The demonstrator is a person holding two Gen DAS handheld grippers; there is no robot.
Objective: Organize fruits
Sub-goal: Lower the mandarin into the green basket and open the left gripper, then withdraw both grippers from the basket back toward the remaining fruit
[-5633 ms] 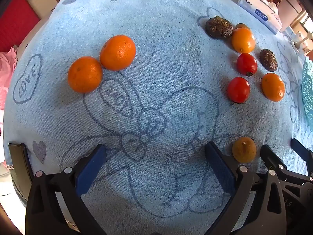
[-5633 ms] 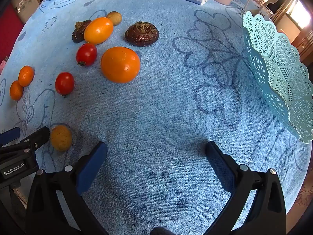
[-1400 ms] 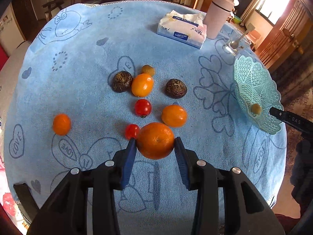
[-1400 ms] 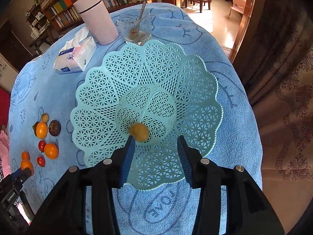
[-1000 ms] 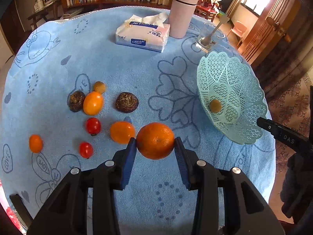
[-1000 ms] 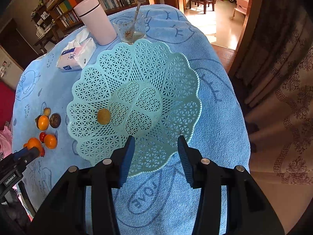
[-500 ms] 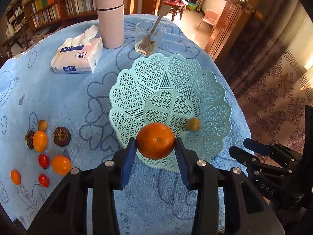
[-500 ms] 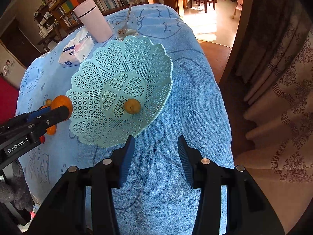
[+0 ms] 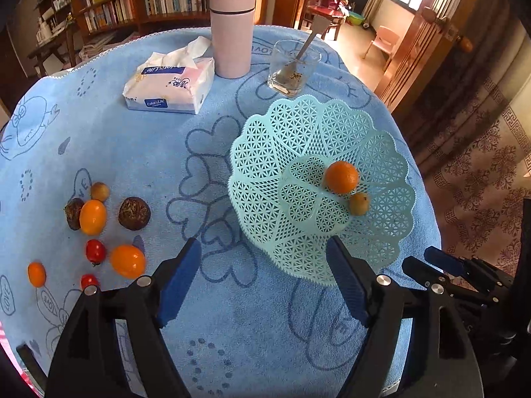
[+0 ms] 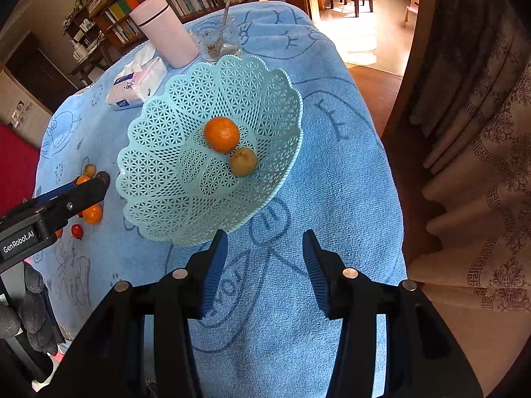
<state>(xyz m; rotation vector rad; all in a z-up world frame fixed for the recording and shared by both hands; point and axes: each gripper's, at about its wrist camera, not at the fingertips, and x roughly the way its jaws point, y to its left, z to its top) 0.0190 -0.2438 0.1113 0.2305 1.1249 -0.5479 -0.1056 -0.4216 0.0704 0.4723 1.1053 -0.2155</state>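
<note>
Blue terry cloth with line drawings covers the round table [image 9: 139, 139], which carries everything in view. Teal lattice basket [image 9: 265, 152] sits on the table's right side, tilted, near the edge. Left tongs [image 9: 264, 285] hang above the cloth just short of the basket's near rim, blue pads spread wide, nothing between them. Right tongs [image 10: 264, 268] are also spread and empty, over bare cloth on the near side of the basket, apart from its rim. Behind the basket stand a pink cylindrical flask [image 9: 231, 30], a white tissue pack [image 9: 171, 83] to its left, and a clear glass [image 9: 293, 68] with a spoon in it to its right. Inside the basket lies an orange mandarin [image 9: 341, 176], touching a smaller tan fruit [image 9: 358, 203] just beside it. Well apart, on the left of the cloth, is the loose group: two dark brown wrinkled fruits [image 9: 134, 213], two orange oval fruits [image 9: 127, 260], one small mandarin [image 9: 36, 274] at far left, one small tan fruit [image 9: 99, 191], two red cherry tomatoes [image 9: 95, 251].
</note>
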